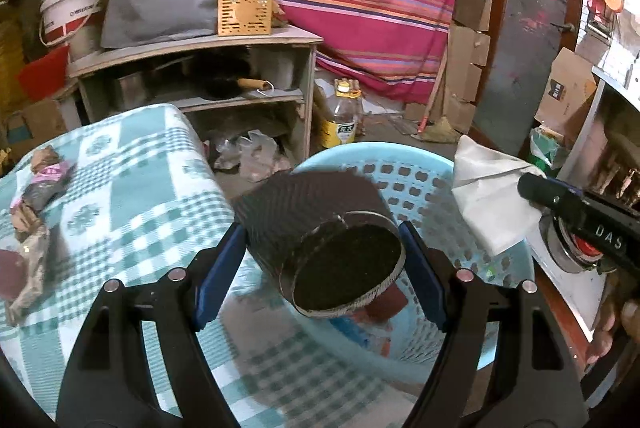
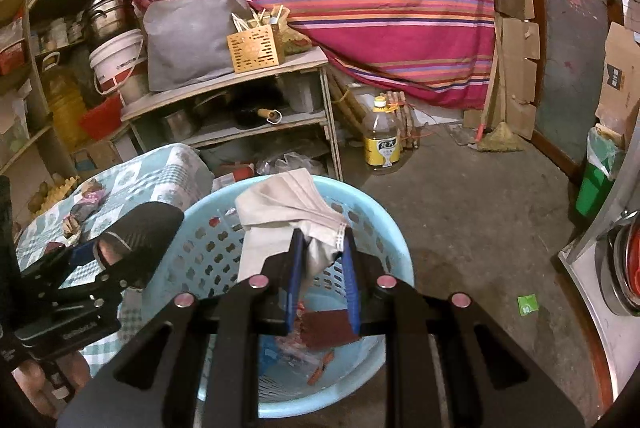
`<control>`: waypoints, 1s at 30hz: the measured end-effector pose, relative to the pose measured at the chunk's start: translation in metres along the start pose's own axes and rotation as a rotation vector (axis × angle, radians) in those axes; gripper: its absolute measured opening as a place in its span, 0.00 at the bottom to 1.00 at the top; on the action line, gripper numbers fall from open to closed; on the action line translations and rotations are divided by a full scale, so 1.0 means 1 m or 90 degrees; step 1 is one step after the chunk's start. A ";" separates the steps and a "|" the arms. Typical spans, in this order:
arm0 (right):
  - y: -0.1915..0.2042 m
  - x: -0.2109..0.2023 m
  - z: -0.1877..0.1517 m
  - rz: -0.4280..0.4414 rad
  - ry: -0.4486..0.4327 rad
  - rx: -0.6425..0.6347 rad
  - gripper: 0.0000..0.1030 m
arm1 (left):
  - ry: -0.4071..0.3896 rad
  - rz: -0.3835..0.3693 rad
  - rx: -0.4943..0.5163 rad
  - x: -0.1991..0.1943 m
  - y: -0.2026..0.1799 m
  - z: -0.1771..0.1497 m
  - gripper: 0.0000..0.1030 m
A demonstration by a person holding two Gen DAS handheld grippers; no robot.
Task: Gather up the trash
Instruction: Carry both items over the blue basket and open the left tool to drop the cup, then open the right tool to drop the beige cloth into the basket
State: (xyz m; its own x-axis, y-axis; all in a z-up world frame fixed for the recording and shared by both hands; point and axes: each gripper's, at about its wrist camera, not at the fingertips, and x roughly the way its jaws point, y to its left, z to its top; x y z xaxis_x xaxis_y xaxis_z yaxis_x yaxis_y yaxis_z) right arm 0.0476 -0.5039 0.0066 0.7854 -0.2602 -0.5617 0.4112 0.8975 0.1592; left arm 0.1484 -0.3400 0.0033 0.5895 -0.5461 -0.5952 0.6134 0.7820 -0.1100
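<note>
My left gripper (image 1: 324, 232) is shut on a black woven-pattern cylinder (image 1: 312, 220), held tilted over the near rim of the light blue perforated basket (image 1: 360, 152). Its dark round end faces the camera. In the right wrist view the same cylinder (image 2: 148, 228) hangs at the basket's left edge. My right gripper (image 2: 323, 234) is shut on a crumpled white cloth-like sheet (image 2: 288, 204) above the basket (image 2: 400, 248), which holds a brown pad and wrappers at the bottom. Crumpled wrappers (image 1: 36, 196) lie on the checked teal tablecloth (image 1: 132, 168).
A wooden shelf unit (image 1: 192, 48) with a slotted utensil box stands behind the table. A yellow-labelled oil bottle (image 2: 382, 136) sits on the concrete floor, with a green scrap (image 2: 527, 304) further right. At the right edge stand a green bin (image 2: 596, 188) and a counter.
</note>
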 end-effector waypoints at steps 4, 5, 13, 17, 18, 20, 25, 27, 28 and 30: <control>-0.003 0.001 -0.001 -0.004 0.004 0.003 0.19 | -0.010 0.006 0.000 0.000 -0.004 0.001 0.82; -0.003 0.001 -0.001 -0.005 0.005 0.002 0.19 | -0.011 0.007 -0.002 -0.001 -0.003 0.001 0.82; 0.007 0.008 -0.002 0.003 0.017 -0.006 0.21 | -0.028 0.046 -0.043 -0.022 0.029 0.003 0.89; 0.020 0.013 -0.004 0.008 0.025 -0.014 0.48 | -0.037 0.075 -0.060 -0.038 0.052 0.002 0.92; 0.023 0.014 -0.004 0.000 0.024 -0.016 0.57 | -0.040 0.082 -0.062 -0.042 0.058 0.002 0.93; 0.031 0.015 -0.005 -0.008 0.024 -0.027 0.64 | -0.044 0.099 -0.063 -0.052 0.068 0.000 0.94; 0.050 0.011 -0.005 -0.004 0.021 -0.033 0.69 | -0.052 0.141 -0.060 -0.076 0.095 -0.006 0.95; 0.063 0.007 -0.005 0.003 0.012 -0.043 0.76 | -0.055 0.160 -0.062 -0.088 0.108 -0.011 0.95; 0.070 0.005 -0.005 0.005 0.006 -0.049 0.80 | -0.055 0.168 -0.061 -0.092 0.114 -0.013 0.95; 0.087 0.002 -0.006 0.012 -0.001 -0.063 0.80 | -0.054 0.195 -0.060 -0.104 0.132 -0.021 0.95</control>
State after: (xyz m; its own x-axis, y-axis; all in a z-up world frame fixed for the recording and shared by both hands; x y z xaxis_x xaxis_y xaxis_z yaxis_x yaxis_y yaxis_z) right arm 0.0823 -0.4244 0.0140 0.7933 -0.2442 -0.5577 0.3489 0.9330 0.0878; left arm 0.1571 -0.1738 0.0344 0.7828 -0.3015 -0.5443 0.3526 0.9357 -0.0112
